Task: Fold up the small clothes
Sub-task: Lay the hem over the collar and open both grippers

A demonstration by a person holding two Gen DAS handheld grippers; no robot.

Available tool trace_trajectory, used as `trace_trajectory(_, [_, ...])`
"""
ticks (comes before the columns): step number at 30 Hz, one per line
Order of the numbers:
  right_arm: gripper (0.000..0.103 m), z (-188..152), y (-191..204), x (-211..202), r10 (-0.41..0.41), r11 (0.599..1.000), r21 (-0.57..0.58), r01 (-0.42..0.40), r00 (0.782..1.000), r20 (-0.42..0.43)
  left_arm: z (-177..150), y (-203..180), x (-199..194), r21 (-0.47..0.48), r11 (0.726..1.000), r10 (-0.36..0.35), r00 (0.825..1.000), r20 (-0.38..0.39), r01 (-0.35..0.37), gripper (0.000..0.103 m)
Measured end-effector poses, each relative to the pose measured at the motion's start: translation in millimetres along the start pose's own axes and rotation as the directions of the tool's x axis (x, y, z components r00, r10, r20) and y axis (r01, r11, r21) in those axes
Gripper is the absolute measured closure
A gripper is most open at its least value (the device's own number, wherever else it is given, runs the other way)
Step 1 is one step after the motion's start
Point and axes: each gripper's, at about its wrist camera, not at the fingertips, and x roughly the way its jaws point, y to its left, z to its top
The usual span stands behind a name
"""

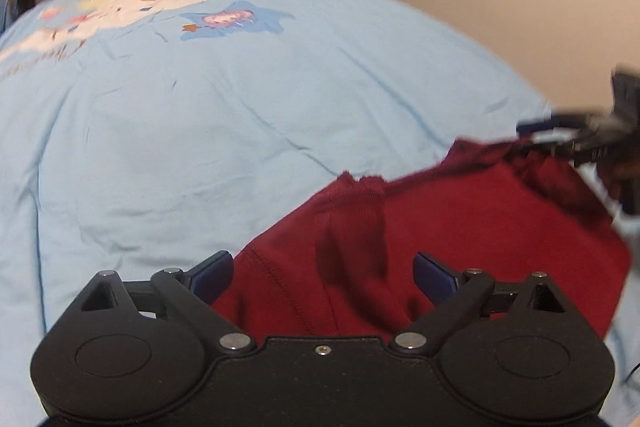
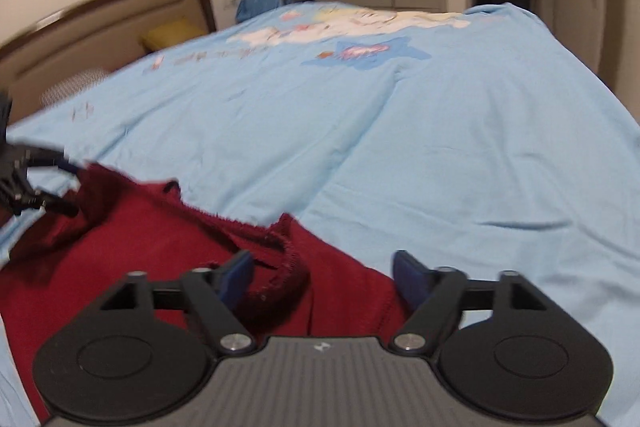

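Garment: dark red top [image 1: 480,227] lies on the near part of the bed [image 1: 200,147], on the light blue sheet, bunched rather than flat. Ribbed collar or cuff strip [image 2: 280,259] is curled up and loose.

Left tool [image 1: 322,275]: jaws wide, straddling the red cloth near a stitched seam, gripping nothing. Right tool [image 2: 322,277]: also wide, the curled ribbed edge between its fingers, not pinched. Each tool shows blurred at the edge of the other's view, near the top's raised corners; actual contact there, can't tell.

My read: both sit at opposite ends of the top so they can take two corners and pull it flat before the first fold.

Room: sheet beyond the top is bare and wide, good for spreading forward. Bed edge falls off at the right, wall close beyond it. Headboard [image 2: 100,11] and pillows are well apart from the work.
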Motion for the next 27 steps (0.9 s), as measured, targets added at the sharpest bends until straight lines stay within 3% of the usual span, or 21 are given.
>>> trace_trajectory(3, [0.007,-4,-16,-20,0.004,0.993,0.116,-0.013,0.997,0.072,-11,15,-12,-0.09,0.996,-0.014,0.999,0.041,0.017,0.004])
trace_trajectory(5, [0.007,-11,-16,-34,-0.022,0.993,0.119,0.01,0.995,0.099,-20,15,-20,-0.102,0.995,0.002,0.998,0.056,0.003,0.003])
trace_trajectory(9, [0.007,-36,19,-52,-0.059,0.997,-0.042,0.064,0.992,0.114,-41,-4,-32,-0.056,0.998,0.016,0.997,0.07,-0.012,0.003])
trace_trajectory(14, [0.007,-68,72,-50,-0.083,0.961,-0.253,0.109,0.99,0.114,-65,-36,-30,0.033,0.999,0.028,0.997,0.067,-0.031,0.005])
trace_trajectory(17, [0.008,-79,90,-43,-0.111,0.939,-0.313,0.145,0.986,0.125,-71,-46,-25,0.045,0.996,0.07,0.994,0.086,-0.074,0.009])
trace_trajectory(20, [0.016,-81,97,-36,-0.128,0.938,-0.303,0.167,0.981,0.144,-70,-46,-22,0.021,0.993,0.115,0.987,0.113,-0.118,0.025])
trace_trajectory(21, [0.022,-79,96,-34,-0.134,0.94,-0.294,0.174,0.979,0.151,-68,-44,-21,0.0,0.992,0.129,0.985,0.114,-0.13,0.043])
trace_trajectory(22, [0.034,-78,96,-32,-0.144,0.941,-0.285,0.183,0.978,0.153,-67,-40,-20,-0.032,0.99,0.143,0.983,0.112,-0.14,0.068])
trace_trajectory(23, [0.042,-75,93,-29,-0.157,0.943,-0.272,0.194,0.976,0.151,-66,-36,-19,-0.066,0.988,0.146,0.983,0.108,-0.139,0.081])
trace_trajectory(24, [0.064,-73,91,-26,-0.167,0.945,-0.256,0.202,0.974,0.151,-65,-30,-20,-0.113,0.984,0.149,0.983,0.11,-0.136,0.097])
trace_trajectory(25, [0.086,-70,86,-26,-0.175,0.95,-0.233,0.208,0.973,0.154,-66,-25,-22,-0.153,0.979,0.156,0.98,0.127,-0.136,0.097])
trace_trajectory(27, [0.092,-63,73,-31,-0.173,0.968,-0.149,0.2,0.969,0.175,-68,-17,-32,-0.224,0.969,0.151,0.97,0.193,-0.106,0.097])
